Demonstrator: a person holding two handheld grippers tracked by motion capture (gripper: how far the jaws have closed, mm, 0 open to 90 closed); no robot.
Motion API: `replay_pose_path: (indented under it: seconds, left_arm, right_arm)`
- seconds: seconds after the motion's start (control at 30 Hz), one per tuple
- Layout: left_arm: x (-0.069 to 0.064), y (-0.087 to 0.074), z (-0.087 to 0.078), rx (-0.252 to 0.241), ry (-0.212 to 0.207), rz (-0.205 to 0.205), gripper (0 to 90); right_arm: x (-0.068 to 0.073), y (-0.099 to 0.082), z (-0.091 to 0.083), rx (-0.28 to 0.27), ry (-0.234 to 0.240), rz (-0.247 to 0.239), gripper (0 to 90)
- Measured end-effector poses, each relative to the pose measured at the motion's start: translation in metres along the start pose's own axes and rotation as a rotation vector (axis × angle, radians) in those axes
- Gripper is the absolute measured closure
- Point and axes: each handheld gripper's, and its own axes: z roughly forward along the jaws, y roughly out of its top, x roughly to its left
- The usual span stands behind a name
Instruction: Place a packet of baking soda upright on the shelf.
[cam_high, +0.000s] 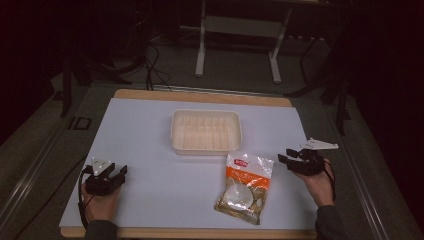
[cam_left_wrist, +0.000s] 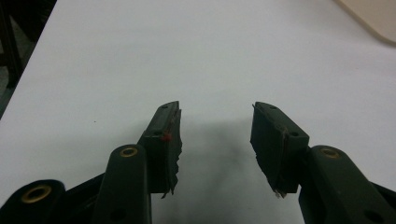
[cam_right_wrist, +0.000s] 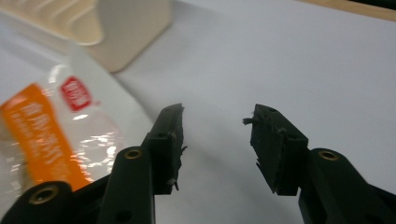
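High view puts the snack bag (cam_high: 245, 187) flat on the white surface (cam_high: 150, 145), at about five o'clock from the cream tray (cam_high: 206, 131) and just short of it. Nothing is picked up yet; judging by the layout, the whole job of lifting the bag remains. The right hand-held gripper (cam_high: 289, 157) sits at three o'clock from the bag, jaws released and empty. The left hand-held gripper (cam_high: 113, 172) rests well apart at nine o'clock, likewise released. Nothing lies between bag and tray.
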Motion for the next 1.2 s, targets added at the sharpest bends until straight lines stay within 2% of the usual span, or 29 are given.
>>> replay_pose_path:
  seconds: [0.1, 0.13, 0.23, 0.43, 0.57, 0.67, 0.9, 1.2]
  left_arm:
    - [-0.001, 0.000, 0.000, 0.004, 0.002, 0.006, 52.1]
    - [-0.001, 0.000, 0.000, 0.004, 0.002, 0.006, 52.0]
    - [-0.002, 0.000, 0.001, 0.012, 0.008, 0.025, 51.8]
    - [-0.001, 0.000, 0.001, 0.009, 0.003, 0.001, 51.1]
    - [-0.001, 0.000, 0.001, 0.011, 0.008, 0.010, 51.1]
    - [-0.002, 0.000, 0.002, 0.016, 0.015, 0.019, 50.8]
    - [-0.002, 0.000, 0.002, 0.014, 0.017, 0.016, 50.8]
    - [-0.003, 0.001, 0.002, 0.018, 0.022, 0.025, 50.8]
  right_arm:
    - [0.003, 0.007, 0.004, 0.004, 0.047, -0.031, 51.1]
    - [0.003, 0.007, 0.004, 0.004, 0.047, -0.031, 51.1]
    - [0.009, 0.015, 0.010, 0.021, 0.087, -0.071, 50.6]
    - [0.016, 0.027, 0.020, 0.058, 0.119, -0.125, 50.2]
    - [0.020, 0.032, 0.028, 0.071, 0.138, -0.137, 49.0]
    - [0.023, 0.035, 0.034, 0.091, 0.161, -0.151, 44.8]
    - [0.030, 0.041, 0.045, 0.114, 0.186, -0.193, 41.6]
    - [0.037, 0.046, 0.058, 0.125, 0.212, -0.188, 40.6]
